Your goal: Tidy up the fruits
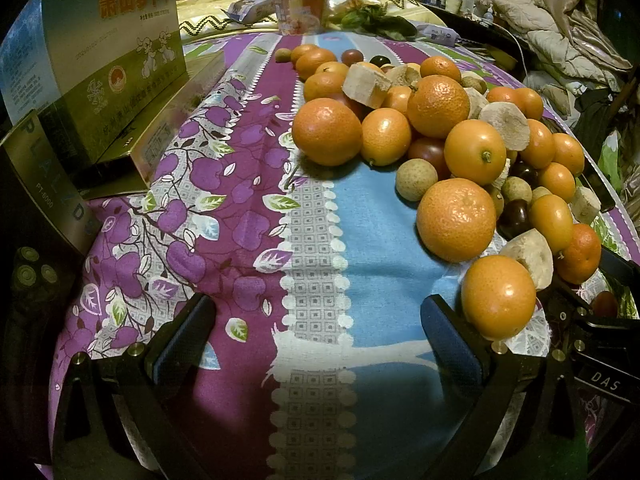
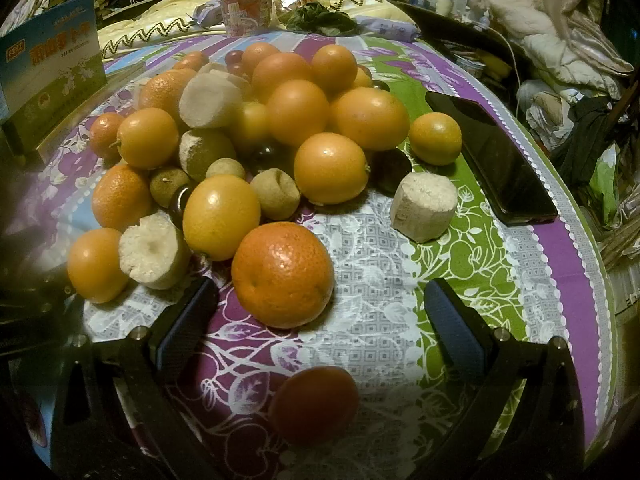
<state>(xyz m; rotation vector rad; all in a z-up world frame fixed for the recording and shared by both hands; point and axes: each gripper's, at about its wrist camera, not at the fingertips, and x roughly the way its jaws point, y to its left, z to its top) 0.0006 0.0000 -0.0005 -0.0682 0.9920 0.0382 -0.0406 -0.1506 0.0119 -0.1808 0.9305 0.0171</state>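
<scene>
Both grippers w/ jaws wide, holding nothing. Left gripper [image 1: 316,332] hovers over the patterned tablecloth [image 1: 248,184], fruit pile [image 1: 440,128] just to its right. Right gripper [image 2: 320,320] sits low, a mandarin [image 2: 282,274] btwn its fingers, not touched. Black phone [image 2: 492,156] lies right of the pile; green box [image 1: 112,48] at left.

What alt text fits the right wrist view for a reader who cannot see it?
The open right gripper faces a heap of oranges and pale banana chunks on a floral cloth, nearest a large orange lying just ahead between its fingers. A black phone lies to the right of the heap.
</scene>
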